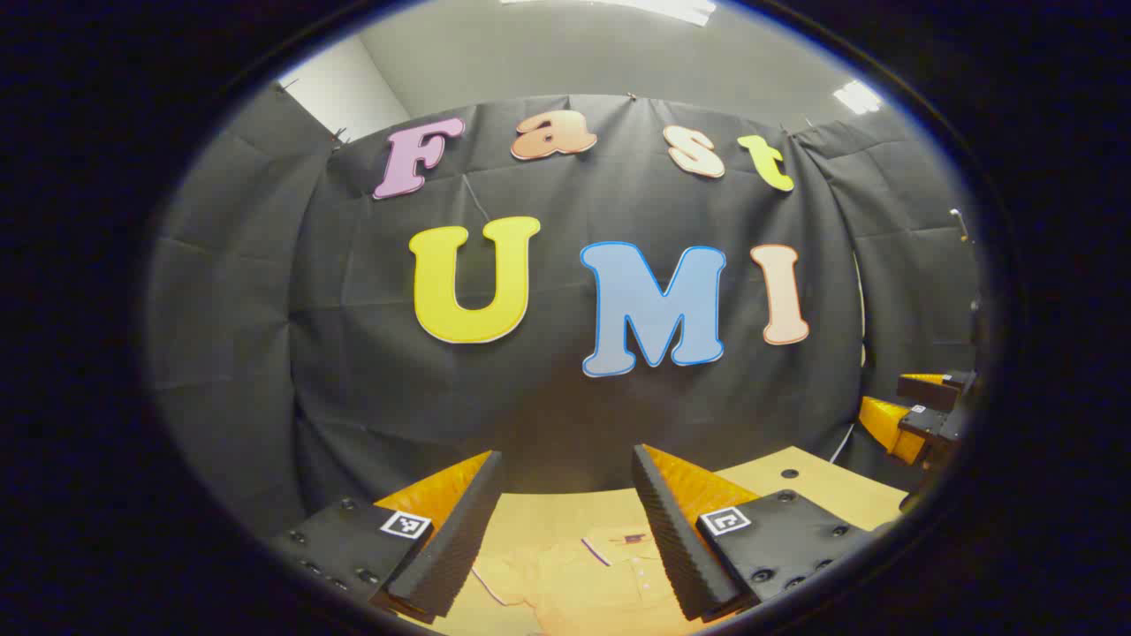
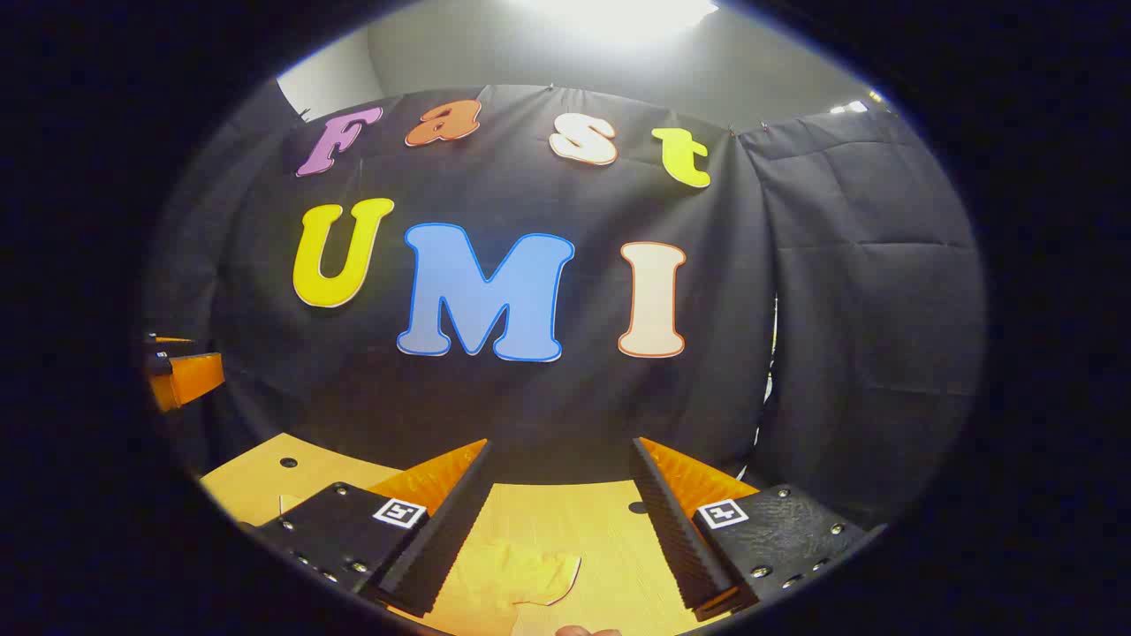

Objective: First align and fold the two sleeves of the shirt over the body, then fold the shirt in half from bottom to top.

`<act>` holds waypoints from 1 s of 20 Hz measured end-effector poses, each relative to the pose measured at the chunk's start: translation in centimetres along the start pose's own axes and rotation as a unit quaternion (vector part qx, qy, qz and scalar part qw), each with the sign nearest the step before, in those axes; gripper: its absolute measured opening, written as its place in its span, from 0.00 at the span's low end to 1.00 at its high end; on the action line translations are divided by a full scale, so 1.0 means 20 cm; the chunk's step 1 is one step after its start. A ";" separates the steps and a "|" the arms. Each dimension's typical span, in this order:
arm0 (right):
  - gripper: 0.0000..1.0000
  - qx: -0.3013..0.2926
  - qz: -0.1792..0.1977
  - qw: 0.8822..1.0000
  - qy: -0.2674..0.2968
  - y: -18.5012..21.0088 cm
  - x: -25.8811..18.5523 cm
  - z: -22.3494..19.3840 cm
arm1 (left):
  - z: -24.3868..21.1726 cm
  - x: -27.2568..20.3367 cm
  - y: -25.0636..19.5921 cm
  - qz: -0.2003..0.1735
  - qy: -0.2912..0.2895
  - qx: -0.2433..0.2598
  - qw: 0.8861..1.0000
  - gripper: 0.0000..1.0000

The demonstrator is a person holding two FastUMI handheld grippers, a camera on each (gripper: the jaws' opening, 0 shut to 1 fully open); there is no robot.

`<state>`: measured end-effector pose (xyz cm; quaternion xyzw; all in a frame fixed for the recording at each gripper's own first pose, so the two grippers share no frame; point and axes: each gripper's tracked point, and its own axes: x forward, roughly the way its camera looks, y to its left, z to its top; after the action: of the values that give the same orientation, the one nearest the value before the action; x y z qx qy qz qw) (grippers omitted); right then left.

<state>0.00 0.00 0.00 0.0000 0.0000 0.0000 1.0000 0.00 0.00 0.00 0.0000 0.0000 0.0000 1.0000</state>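
A yellow collared shirt [image 1: 583,574] lies flat on the wooden table [image 1: 822,486], its collar and button placket showing low in the left gripper view. My left gripper [image 1: 565,459] hangs open above it, holding nothing. In the right gripper view one sleeve of the shirt [image 2: 517,570] lies on the table [image 2: 601,530] below my right gripper [image 2: 560,446], which is open and holds nothing. Each gripper also appears at the edge of the other's view: the right gripper [image 1: 923,411] at far right, the left gripper [image 2: 181,371] at far left.
The black cloth wall rises just behind the table's far edge. Small round holes [image 2: 287,461] dot the tabletop. A fingertip of a hand [image 2: 583,631] peeks in at the bottom of the right gripper view.
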 end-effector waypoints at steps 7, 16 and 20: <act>0.96 -0.001 0.004 1.000 0.014 -0.01 0.06 -0.06 | 0.03 -0.02 -0.02 0.006 -0.006 0.011 1.000 0.94; 0.96 0.017 0.017 0.988 0.150 0.00 0.26 -0.65 | 0.02 -0.05 0.03 0.026 -0.002 0.013 1.000 0.94; 0.96 0.014 0.025 0.972 0.234 0.04 0.37 -1.03 | 0.01 -0.08 0.09 0.042 0.005 0.015 0.999 0.94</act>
<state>7.43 0.78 -20.62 0.0137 0.2338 0.0253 0.9719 -1.55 1.87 0.29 0.0154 0.0048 0.0423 0.9990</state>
